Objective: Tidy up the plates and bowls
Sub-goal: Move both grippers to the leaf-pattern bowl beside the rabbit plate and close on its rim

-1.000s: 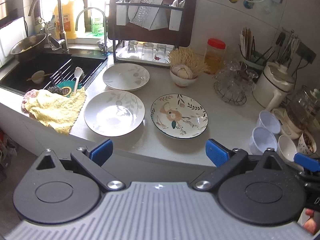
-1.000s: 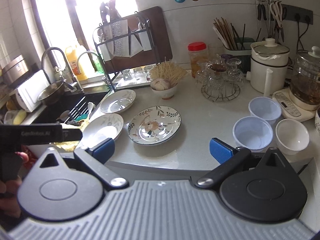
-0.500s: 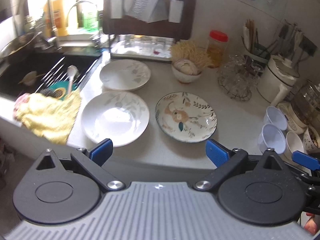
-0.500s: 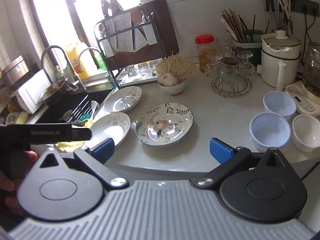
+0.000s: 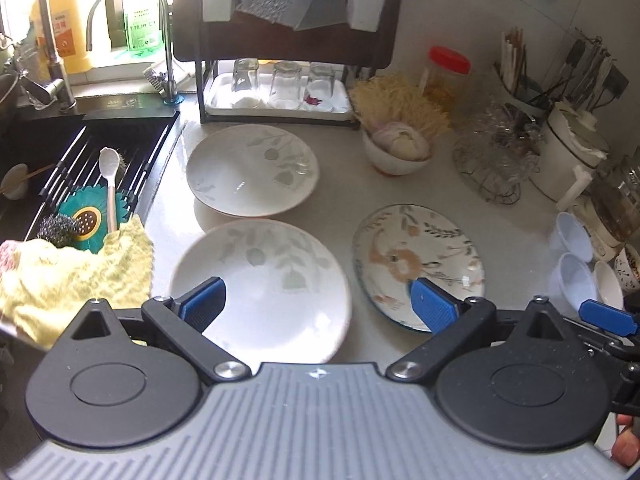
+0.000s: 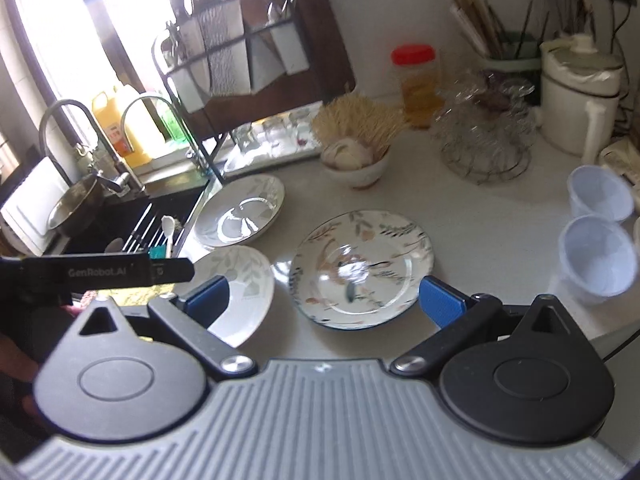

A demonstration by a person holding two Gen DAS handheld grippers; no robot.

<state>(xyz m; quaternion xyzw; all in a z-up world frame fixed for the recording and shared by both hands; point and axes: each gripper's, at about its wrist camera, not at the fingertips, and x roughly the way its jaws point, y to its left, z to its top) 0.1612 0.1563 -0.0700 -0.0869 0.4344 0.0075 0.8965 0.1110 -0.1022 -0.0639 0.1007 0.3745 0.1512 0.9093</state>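
Three plates lie on the grey counter. A white leaf-print plate is nearest, a second one lies behind it by the sink, and a floral plate is to the right. Two pale blue bowls and a white bowl stand at the far right. My left gripper is open and empty above the near white plate. My right gripper is open and empty above the floral plate's near edge.
A sink with rack, spoon and scrubber lies left, with a yellow cloth on its edge. A dish rack with glasses, a bowl of garlic, a wire glass stand, a jar and a white kettle stand at the back.
Both grippers have moved forward and down toward the counter. The plates now appear larger and sit under the fingertips. Both stay open.
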